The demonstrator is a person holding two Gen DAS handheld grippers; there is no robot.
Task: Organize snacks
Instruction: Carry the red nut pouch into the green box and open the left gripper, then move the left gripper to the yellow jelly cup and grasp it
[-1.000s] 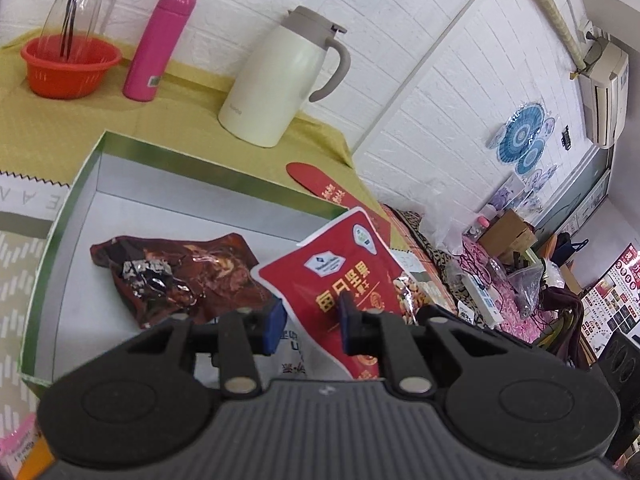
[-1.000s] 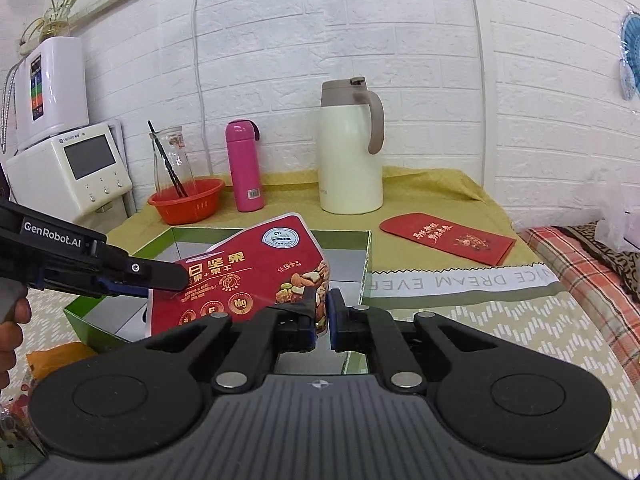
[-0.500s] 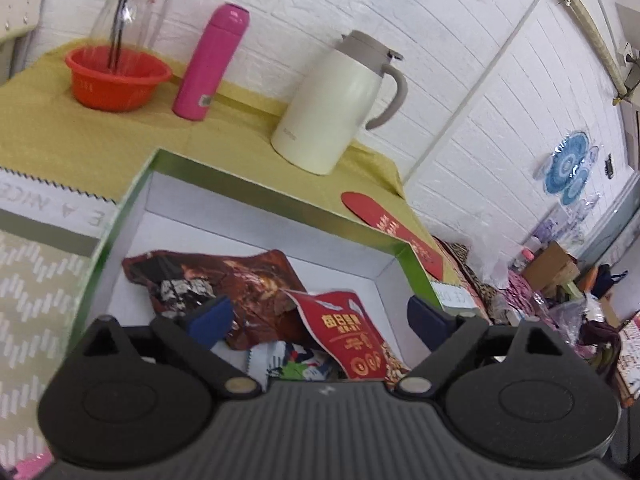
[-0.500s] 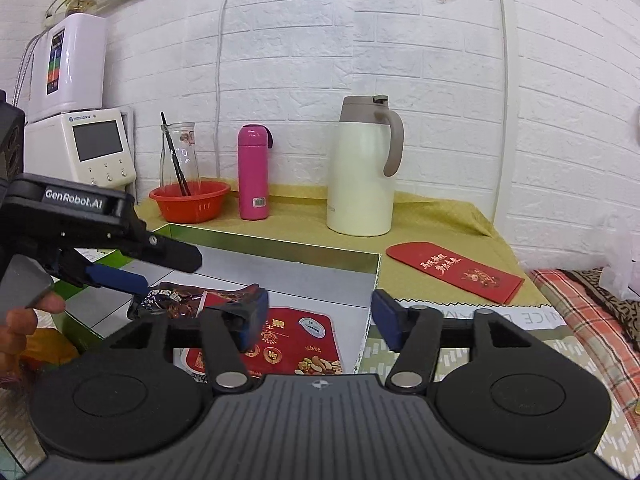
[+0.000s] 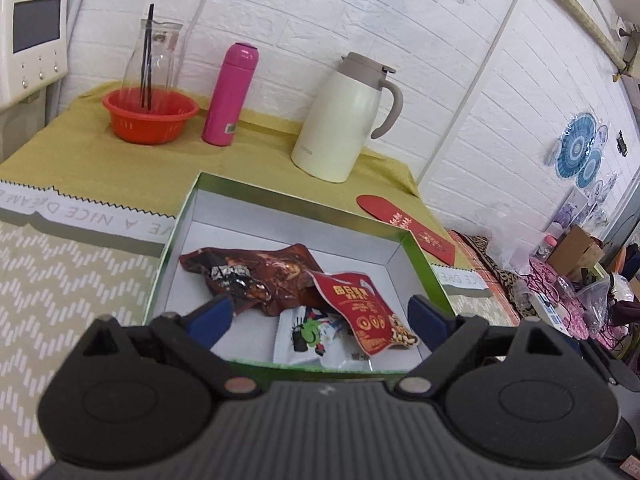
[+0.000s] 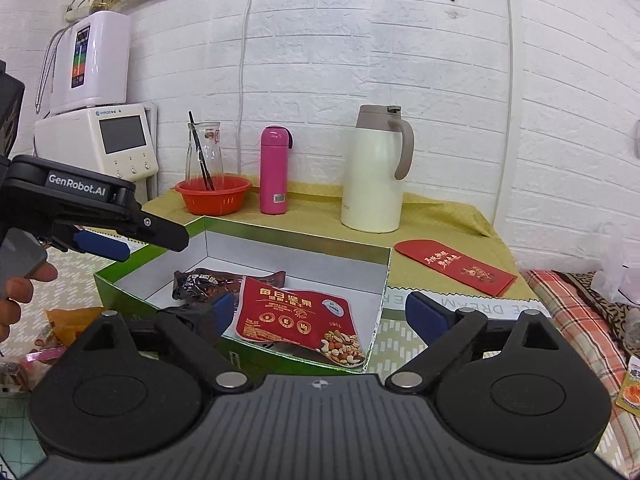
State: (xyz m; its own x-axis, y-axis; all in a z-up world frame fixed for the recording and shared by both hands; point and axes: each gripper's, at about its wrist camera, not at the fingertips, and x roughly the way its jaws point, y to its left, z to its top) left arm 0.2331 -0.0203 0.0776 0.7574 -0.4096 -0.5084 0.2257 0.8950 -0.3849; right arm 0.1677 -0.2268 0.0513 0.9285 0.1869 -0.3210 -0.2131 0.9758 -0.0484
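Observation:
A green box [image 5: 424, 268] [image 6: 378, 300] with a white inside holds a red nut snack bag [image 5: 362, 314] [image 6: 296, 316], a dark brown snack bag [image 5: 256, 274] [image 6: 204, 282] and a white packet [image 5: 306, 334]. My left gripper [image 5: 320, 316] is open and empty above the box's near edge; it also shows in the right wrist view [image 6: 132, 242], at the box's left. My right gripper [image 6: 324, 314] is open and empty, just in front of the box.
An orange bowl [image 5: 150, 118] with a glass carafe, a pink bottle [image 5: 232, 94] and a cream jug [image 5: 346, 118] stand at the back. A red envelope [image 5: 406, 228] lies right of the box. Loose snacks lie left [image 6: 68, 320] and right [image 6: 630, 386] of the box.
Both grippers were shut on the red nut bag; they opened and the bag dropped flat into the box. Both grippers then drew back from the box.

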